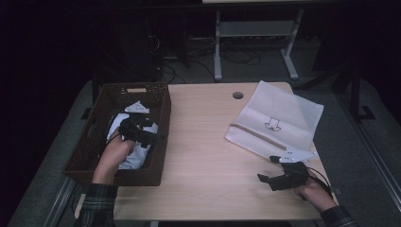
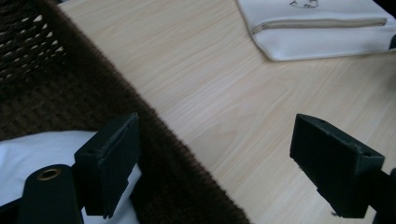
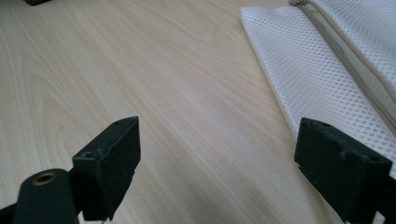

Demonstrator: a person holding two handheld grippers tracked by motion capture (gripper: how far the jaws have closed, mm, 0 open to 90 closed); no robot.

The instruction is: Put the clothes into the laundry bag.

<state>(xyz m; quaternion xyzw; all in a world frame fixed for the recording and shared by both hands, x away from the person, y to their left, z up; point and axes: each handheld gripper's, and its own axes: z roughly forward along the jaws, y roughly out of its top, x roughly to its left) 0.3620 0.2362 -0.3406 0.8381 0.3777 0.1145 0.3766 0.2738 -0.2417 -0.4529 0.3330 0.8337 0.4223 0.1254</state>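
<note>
High view: light wood table [image 1: 203, 142] in a dark room, grey floor around it, desk legs and cables behind the far edge. Brown wicker basket [image 1: 158, 101] sits on the table's left edge, near-left corner overhanging slightly. White cloth [image 1: 135, 156] lies inside it. Left gripper [image 1: 142, 132] is in the basket over the cloth, close to the basket's right wall. Middle of the table is bare wood from basket to bag, cable hole [image 1: 238, 95] near the far edge. White mesh bag [image 1: 279, 118] lies flat at the far-right corner, its right part past the right edge. Right gripper [image 1: 268, 171] is low over the near-right area, just in front of the bag's near edge, pointing left.

Left gripper view: left gripper [image 2: 215, 149] jaws wide apart, nothing between them. They straddle the basket rim [image 2: 154, 135]: one jaw inside over the cloth [image 2: 42, 154], the other out over the table [image 2: 224, 93]. The bag's zipper [image 2: 322, 22] side shows beyond. Whether the inner jaw touches the cloth, cannot tell.

Right gripper view: right gripper [image 3: 217, 151] jaws also wide apart, holding nothing. Bare wood [image 3: 140, 70] under the left jaw, the mesh bag [image 3: 317, 79] edge under the right jaw. This view resolves the mesh weave and zipper [image 3: 350, 46]; the high view shows a small drawn mark [image 1: 273, 124] on the bag.
</note>
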